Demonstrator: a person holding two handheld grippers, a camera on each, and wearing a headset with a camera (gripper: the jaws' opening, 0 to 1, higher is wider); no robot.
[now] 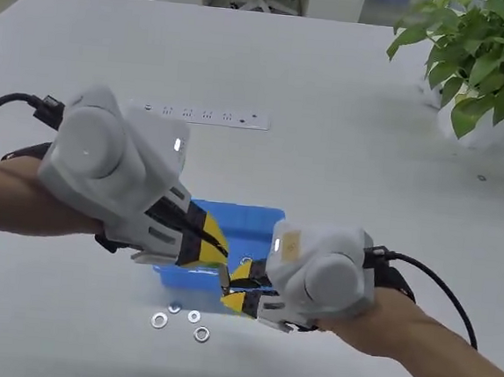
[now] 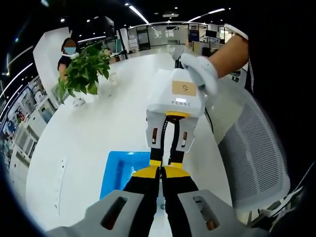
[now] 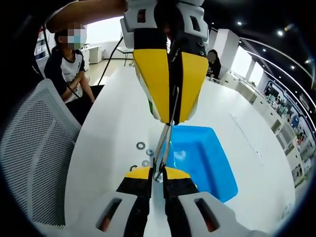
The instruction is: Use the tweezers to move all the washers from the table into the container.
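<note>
Left tool (image 3: 171, 120) and right tool (image 3: 158, 174), both tight on slim metal tweezers (image 3: 166, 142)

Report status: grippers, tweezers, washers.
Left gripper and right gripper both shut on tweezers, nose to nose. Washers lie on table beside blue container. Nothing in the way.

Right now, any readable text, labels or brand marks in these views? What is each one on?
"XENSE" (last letter unsure): printed on the white housing of the right gripper, seen in the left gripper view.
Too small to read: the mark on the tan sticker above that print.
Blurred, unreadable: the wall signs in the background.
No legible marking: the power strip on the table.
</note>
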